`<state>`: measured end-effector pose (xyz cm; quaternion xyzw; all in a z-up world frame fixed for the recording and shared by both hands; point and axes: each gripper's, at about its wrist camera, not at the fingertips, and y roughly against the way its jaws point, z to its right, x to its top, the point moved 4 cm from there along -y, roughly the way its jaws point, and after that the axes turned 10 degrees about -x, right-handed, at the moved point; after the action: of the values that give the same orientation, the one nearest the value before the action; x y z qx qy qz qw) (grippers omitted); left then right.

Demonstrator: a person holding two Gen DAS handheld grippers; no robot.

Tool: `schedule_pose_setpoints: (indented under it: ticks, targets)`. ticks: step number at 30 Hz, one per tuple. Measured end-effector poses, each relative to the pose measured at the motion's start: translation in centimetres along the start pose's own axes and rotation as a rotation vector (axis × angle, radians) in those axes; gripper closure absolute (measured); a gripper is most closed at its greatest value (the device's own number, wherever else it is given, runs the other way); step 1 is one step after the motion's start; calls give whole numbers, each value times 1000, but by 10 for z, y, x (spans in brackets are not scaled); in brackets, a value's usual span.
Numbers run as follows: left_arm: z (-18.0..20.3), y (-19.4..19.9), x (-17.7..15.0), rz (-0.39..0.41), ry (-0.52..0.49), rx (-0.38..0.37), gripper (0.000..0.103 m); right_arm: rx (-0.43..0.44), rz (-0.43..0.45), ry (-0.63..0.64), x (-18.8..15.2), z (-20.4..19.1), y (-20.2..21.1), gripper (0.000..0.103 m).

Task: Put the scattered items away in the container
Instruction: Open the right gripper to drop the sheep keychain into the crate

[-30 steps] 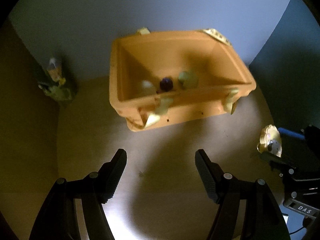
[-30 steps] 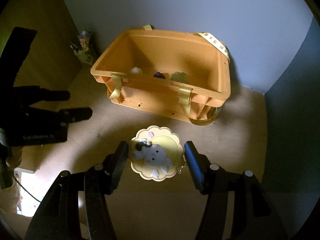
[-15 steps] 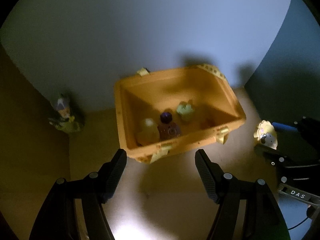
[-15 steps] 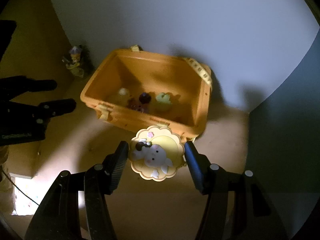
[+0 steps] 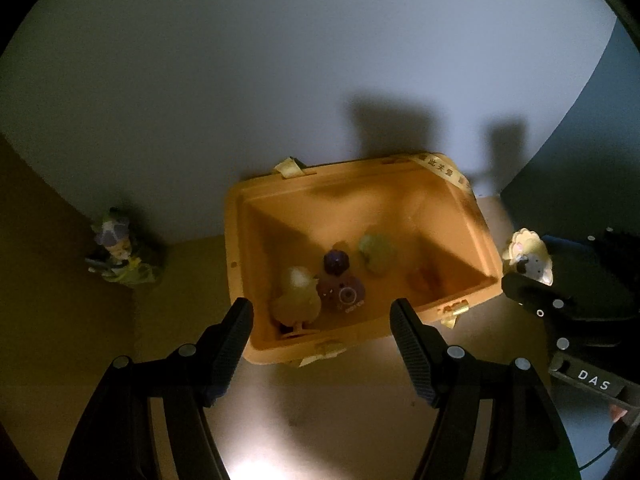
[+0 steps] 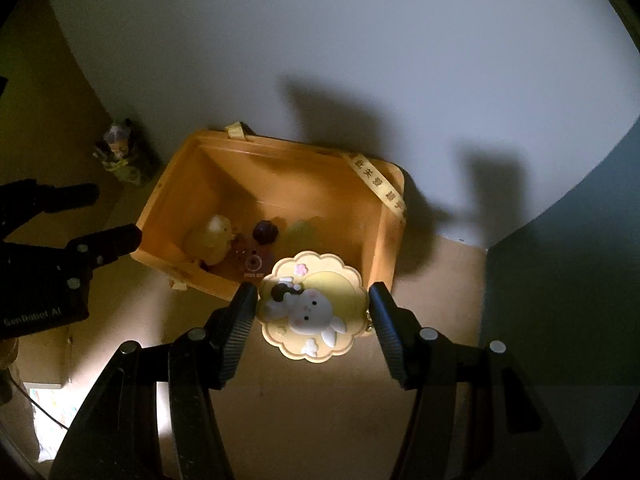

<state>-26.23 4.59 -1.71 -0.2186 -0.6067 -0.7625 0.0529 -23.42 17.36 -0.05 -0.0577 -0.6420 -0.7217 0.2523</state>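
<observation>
An orange bin [image 5: 460,208] [image 6: 188,184] stands against the wall. It holds a yellow chick [image 5: 298,298] [image 6: 210,240], a purple toy [image 5: 340,288] [image 6: 256,252] and a green toy [image 5: 376,252]. My right gripper [image 6: 314,310] is shut on a yellow flower-shaped bunny toy [image 6: 316,308], held above the bin's near right corner; the toy shows in the left wrist view [image 5: 528,254] too. My left gripper [image 5: 322,330] is open and empty, raised over the bin's near rim.
A small green and purple figurine [image 5: 120,256] [image 6: 122,152] stands on the tabletop by the wall, left of the bin. A dark panel [image 6: 568,260] rises at the right. The wall is right behind the bin.
Both grippers have risen and moved toward the bin. The bunny toy, still held, now hangs over the bin's near corner. The bin's contents have come into view.
</observation>
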Motion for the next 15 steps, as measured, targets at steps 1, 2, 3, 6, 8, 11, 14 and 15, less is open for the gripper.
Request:
schedule_pose_setpoints:
  ticks: [1, 2, 3, 6, 8, 11, 14, 15]
  targets:
    - [0, -3, 1, -4, -2, 3, 36, 1, -4, 0, 1, -1, -4, 48]
    - [0, -6, 2, -7, -2, 3, 36, 2, -9, 0, 3, -1, -8, 48]
    - [0, -8, 2, -10, 2, 2, 36, 3, -14, -1, 3, -2, -12, 48]
    - [-2, -14, 5, -19, 12, -2, 36, 3, -26, 1, 6, -3, -21, 48]
    - [-4, -18, 7, -22, 12, 2, 36, 4, -33, 2, 6, -3, -27, 48]
    - [-6, -26, 10, -33, 18, 0, 36, 4, -42, 2, 9, -3, -35, 48]
    - [-9, -32, 11, -43, 27, -4, 36, 7, -55, 1, 11, -5, -44, 48]
    - [-9, -34, 12, -45, 27, -2, 36, 7, -59, 0, 12, -5, -47, 48]
